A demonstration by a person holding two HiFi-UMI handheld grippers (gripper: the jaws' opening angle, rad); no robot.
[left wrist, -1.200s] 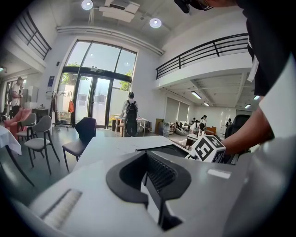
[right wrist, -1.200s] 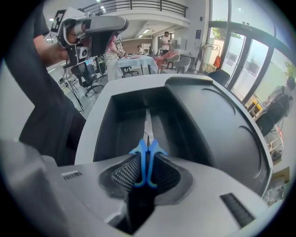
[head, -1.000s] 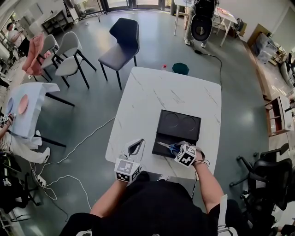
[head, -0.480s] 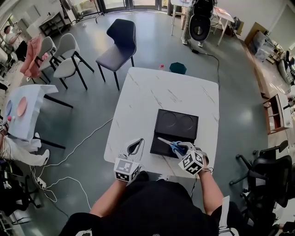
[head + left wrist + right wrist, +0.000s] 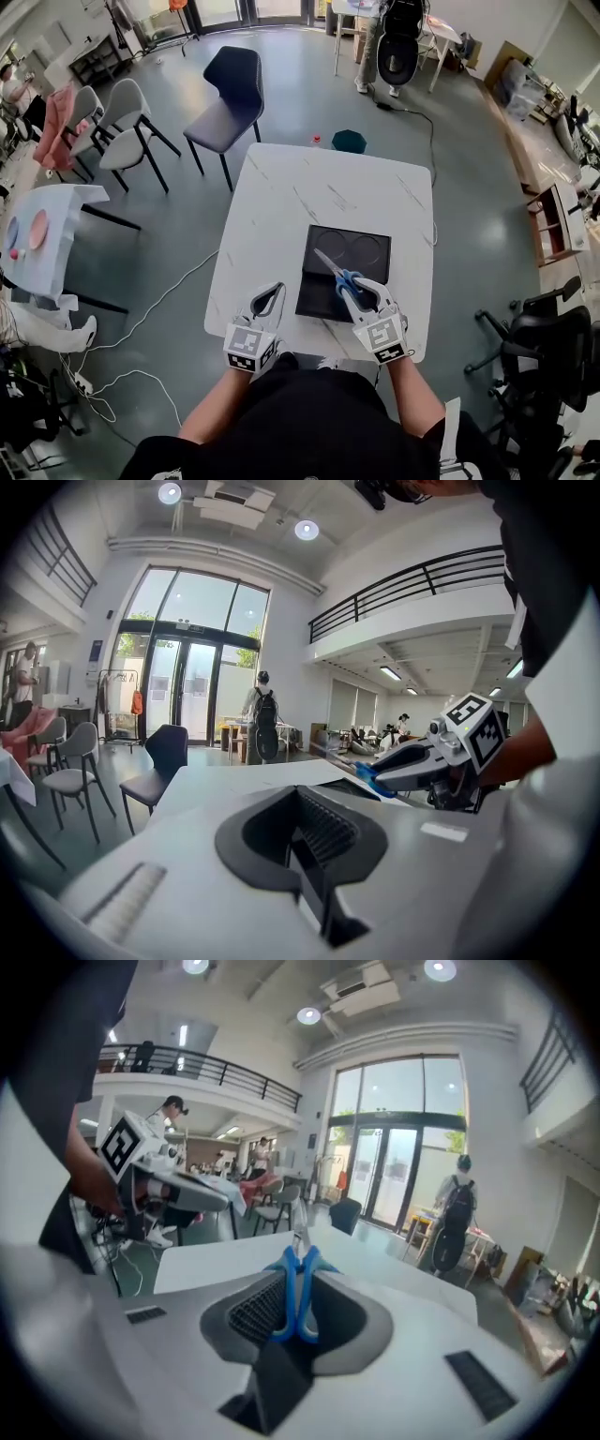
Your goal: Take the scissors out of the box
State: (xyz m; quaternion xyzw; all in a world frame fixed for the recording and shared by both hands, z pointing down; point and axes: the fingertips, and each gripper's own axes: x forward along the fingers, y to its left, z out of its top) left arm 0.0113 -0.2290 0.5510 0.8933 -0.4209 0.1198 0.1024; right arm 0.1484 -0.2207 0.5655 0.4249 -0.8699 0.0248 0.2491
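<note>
Nearest the camera, the left gripper [image 5: 277,287] sits over the near edge of the white marble table [image 5: 309,187]. Its jaws are together with nothing between them (its own view shows only the dark ribbed hollow [image 5: 302,829]), and it is well apart from the box.

Just to its right, the right gripper [image 5: 349,287] is clamped on the blue handles of the scissors [image 5: 336,272]. In the right gripper view the two handle loops [image 5: 300,1293] stand upright between the pads, with the closed blades pointing away from the camera. From the head view, the scissors are over the near half of the black box [image 5: 319,292], blades slanting away and to the left. In the left gripper view the right gripper [image 5: 375,772] appears raised above the dark box rather than resting in it.

The box lies open on the near right part of the table, with two round recesses in its far half.

Past the far table edge, a dark green object [image 5: 349,141] sits on the floor. A dark chair [image 5: 225,103] and pale chairs [image 5: 127,117] stand further left. A person with a backpack [image 5: 389,47] stands at the far end.
</note>
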